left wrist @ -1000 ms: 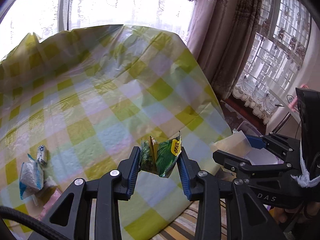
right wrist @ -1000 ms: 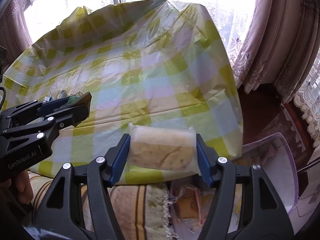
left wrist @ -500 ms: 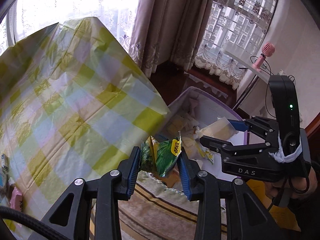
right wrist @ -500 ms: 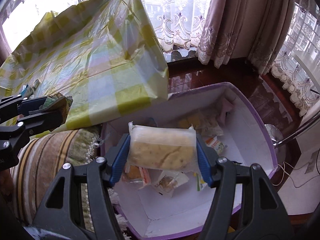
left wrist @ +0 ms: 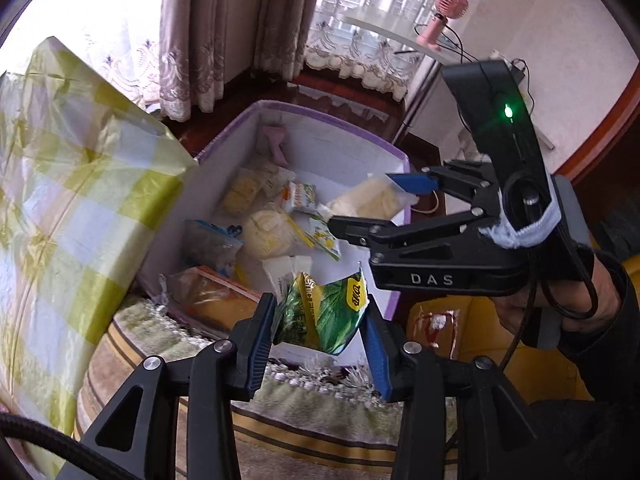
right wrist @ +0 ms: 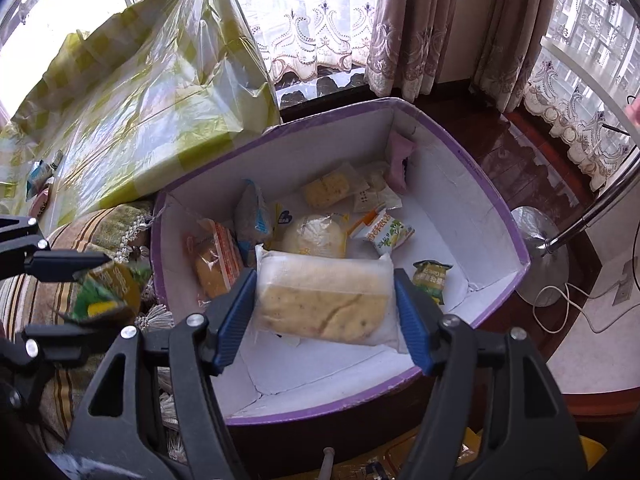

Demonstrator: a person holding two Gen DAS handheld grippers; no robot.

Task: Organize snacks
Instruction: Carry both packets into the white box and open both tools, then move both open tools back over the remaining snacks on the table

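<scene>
Two grippers' fingers have just been widening; left gripper (left wrist: 320, 330) flanks a green snack packet (left wrist: 324, 312), contact unclear; right gripper (right wrist: 326, 300) flanks a wrapped cake (right wrist: 326, 298), hiding the purple-rimmed box (right wrist: 460, 152) floor, lower centre.

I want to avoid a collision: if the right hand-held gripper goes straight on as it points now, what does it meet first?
Probably the snacks in the purple-rimmed box, likely the round pale bun beyond the bread packet between its jaws; depth is unclear.
</scene>
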